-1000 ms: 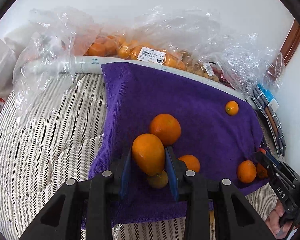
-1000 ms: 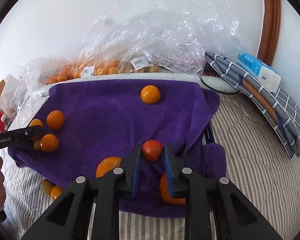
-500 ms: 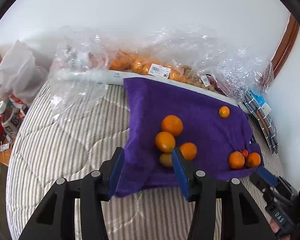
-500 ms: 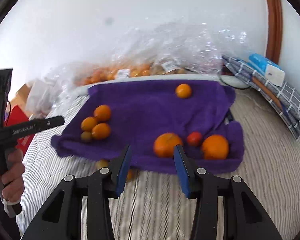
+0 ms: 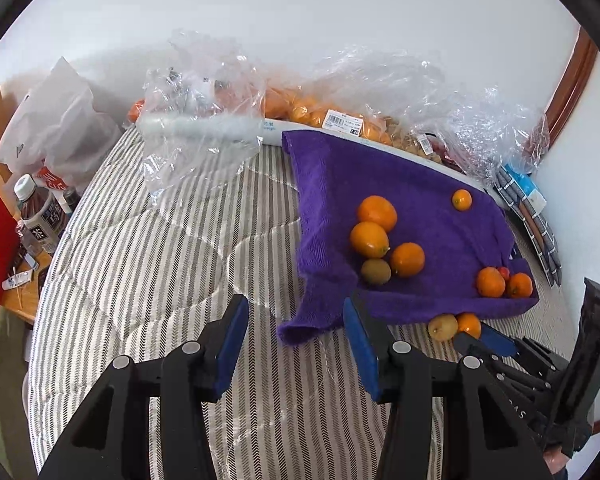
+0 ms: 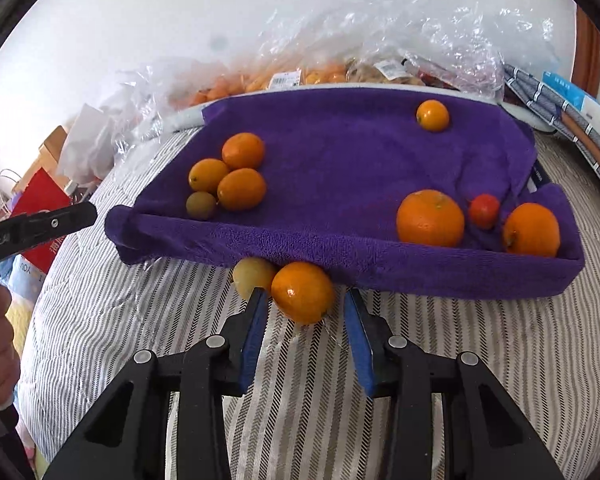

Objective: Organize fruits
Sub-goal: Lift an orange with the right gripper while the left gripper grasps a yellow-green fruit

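A purple towel lies on a striped bedcover, with its far edge against the white rim of the bed. On the towel the fruits sit in groups. Near the towel's left edge three oranges and one small greenish fruit touch each other. Near its front right corner a big orange, a small red fruit and another orange lie in a row, close together. One small orange lies alone near the far edge, toward the right.

Two more fruits are off the towel, on the bedcover just at its front edge: a yellowish fruit and an orange, touching each other.

The right gripper is spread, and its jaws have just been closing a little. The orange at the front edge sits between the fingertips; the left finger looks touching or nearly touching it, while a gap shows at the right finger, so it is not pinched.

The left gripper is also spread, after just opening, and it holds nothing. It hangs over the bedcover by the towel's front left corner.

Behind the towel, clear plastic bags with more oranges lie along the wall.
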A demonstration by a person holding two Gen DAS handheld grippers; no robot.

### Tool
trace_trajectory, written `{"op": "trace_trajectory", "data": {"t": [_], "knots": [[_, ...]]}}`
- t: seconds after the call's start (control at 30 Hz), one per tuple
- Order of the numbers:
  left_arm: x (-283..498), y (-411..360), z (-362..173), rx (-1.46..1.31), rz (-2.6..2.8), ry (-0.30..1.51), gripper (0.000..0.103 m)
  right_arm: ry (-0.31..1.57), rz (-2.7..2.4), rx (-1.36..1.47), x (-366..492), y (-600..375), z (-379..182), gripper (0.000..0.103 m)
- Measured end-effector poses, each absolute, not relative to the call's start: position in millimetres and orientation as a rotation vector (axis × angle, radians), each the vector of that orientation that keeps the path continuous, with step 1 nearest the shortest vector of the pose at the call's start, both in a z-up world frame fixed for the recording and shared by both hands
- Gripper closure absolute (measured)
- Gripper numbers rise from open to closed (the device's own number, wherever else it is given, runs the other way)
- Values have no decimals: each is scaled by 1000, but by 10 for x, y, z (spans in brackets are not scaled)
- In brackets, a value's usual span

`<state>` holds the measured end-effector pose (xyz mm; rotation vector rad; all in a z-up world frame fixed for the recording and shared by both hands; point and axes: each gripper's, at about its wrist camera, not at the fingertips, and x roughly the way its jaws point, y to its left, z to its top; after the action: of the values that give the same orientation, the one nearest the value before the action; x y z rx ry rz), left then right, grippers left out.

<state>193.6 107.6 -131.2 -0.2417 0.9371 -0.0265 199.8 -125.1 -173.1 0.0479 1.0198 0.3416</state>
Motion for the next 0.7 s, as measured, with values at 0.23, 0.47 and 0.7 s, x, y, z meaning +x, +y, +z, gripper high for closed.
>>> {"op": "trace_trajectory", "data": {"t": [0.23, 0.47, 0.7], "knots": [[1943, 835, -1469, -212, -88, 958, 56, 994, 343, 30, 1921, -1299, -1711, 70], [1932, 249, -1529, -180, -213, 964, 56, 958, 302, 47, 1718, -1697, -1532, 70], [2033, -207, -1641, -160, -250, 1001, 56, 951, 236, 63, 1577, -2088, -1461, 70]]}}
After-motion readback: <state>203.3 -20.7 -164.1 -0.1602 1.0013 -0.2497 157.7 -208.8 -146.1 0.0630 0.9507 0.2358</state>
